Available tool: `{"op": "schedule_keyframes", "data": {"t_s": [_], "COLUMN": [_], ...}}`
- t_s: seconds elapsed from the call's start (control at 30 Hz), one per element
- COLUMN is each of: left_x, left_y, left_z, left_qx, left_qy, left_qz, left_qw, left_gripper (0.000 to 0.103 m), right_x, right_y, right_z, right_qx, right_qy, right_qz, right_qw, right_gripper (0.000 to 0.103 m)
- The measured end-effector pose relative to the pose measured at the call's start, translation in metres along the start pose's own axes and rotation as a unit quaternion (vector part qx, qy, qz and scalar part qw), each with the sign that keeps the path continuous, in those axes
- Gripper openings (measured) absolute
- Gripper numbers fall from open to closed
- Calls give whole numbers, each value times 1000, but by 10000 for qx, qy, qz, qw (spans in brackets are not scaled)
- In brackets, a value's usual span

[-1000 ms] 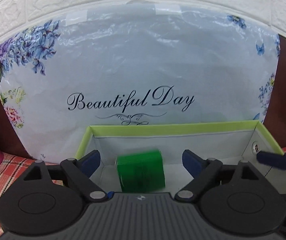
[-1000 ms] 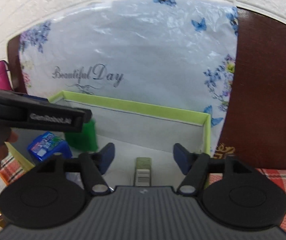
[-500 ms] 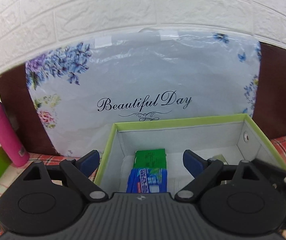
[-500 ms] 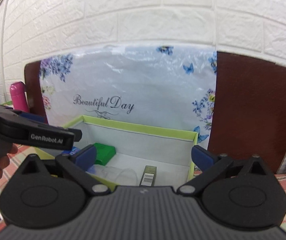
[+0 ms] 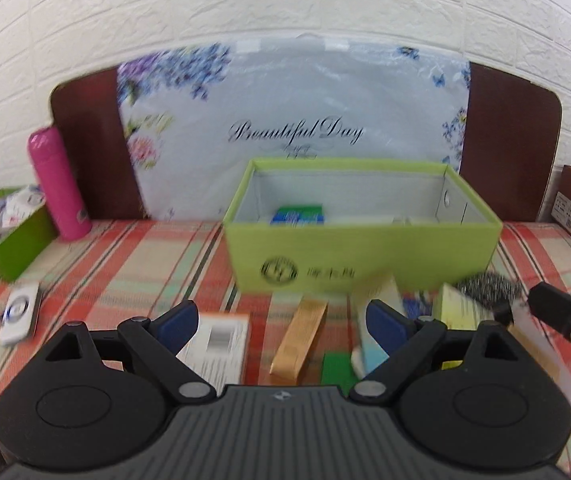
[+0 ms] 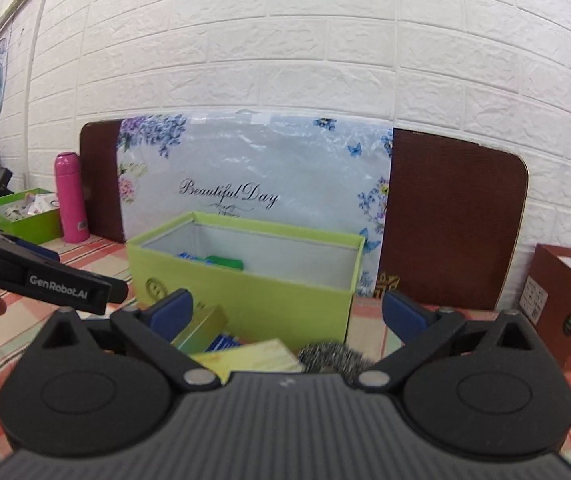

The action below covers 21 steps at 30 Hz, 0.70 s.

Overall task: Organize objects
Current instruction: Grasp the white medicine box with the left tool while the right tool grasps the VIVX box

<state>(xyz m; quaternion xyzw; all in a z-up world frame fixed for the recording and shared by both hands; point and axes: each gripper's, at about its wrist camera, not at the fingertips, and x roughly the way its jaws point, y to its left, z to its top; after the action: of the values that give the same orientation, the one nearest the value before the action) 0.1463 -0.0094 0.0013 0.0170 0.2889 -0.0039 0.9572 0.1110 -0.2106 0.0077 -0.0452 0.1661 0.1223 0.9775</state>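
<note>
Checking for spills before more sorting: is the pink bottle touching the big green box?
Apart. The left wrist view shows the pink bottle well left of the big green box, bare checked cloth between.

The left gripper [image 5: 281, 320] hangs over the checked cloth [image 5: 125, 256] with its blue fingertips [image 5: 177, 320] spread wide and nothing between them; ahead stands the light green box [image 5: 361, 256], open-topped, with a blue packet [image 5: 297, 218] and a green one lying inside against its back wall; in front of the box lie a gold bar-shaped pack [image 5: 299, 340], a white barcoded booklet [image 5: 215, 344], a pale yellow box [image 5: 459, 308] and a dark scouring ball [image 5: 485, 286], all blurred; a pink flask [image 5: 57, 184] stands at the left beside a smaller green tray [image 5: 13, 248]; a white device [image 5: 19, 312] lies near the left edge; part of the right gripper [image 5: 565, 316] juts in from the right.
</note>
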Motion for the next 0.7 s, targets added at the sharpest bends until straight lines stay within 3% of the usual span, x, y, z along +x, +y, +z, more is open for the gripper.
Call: {"op": "schedule_keyframes", "data": {"t_s": [0.17, 0.37, 0.53, 0.6, 0.7], "left_x": [-13, -13, -1, 8, 23], "left_y": [24, 53, 69, 72, 72], "left_z": [-44, -72, -67, -62, -57], "left_qx": [-302, -702, -816, -843, -873], "left_qy": [407, 773, 769, 758, 741], "left_qz": [158, 317, 448, 478, 475], "left_qw": [9986, 9940, 9927, 9924, 9923], "left_gripper": [94, 94, 94, 94, 94], "right_x": [-27, -33, -20, -11, 8], "right_y": [18, 45, 71, 81, 95], "right_z": [-29, -59, -60, -55, -50], "right_qx": [156, 221, 188, 99, -123], "right_qy": [199, 491, 660, 700, 834], "right_qz": [111, 164, 381, 448, 296], "right_qw": [9996, 9984, 9969, 9965, 9960], "right_gripper": [103, 103, 101, 93, 90]}}
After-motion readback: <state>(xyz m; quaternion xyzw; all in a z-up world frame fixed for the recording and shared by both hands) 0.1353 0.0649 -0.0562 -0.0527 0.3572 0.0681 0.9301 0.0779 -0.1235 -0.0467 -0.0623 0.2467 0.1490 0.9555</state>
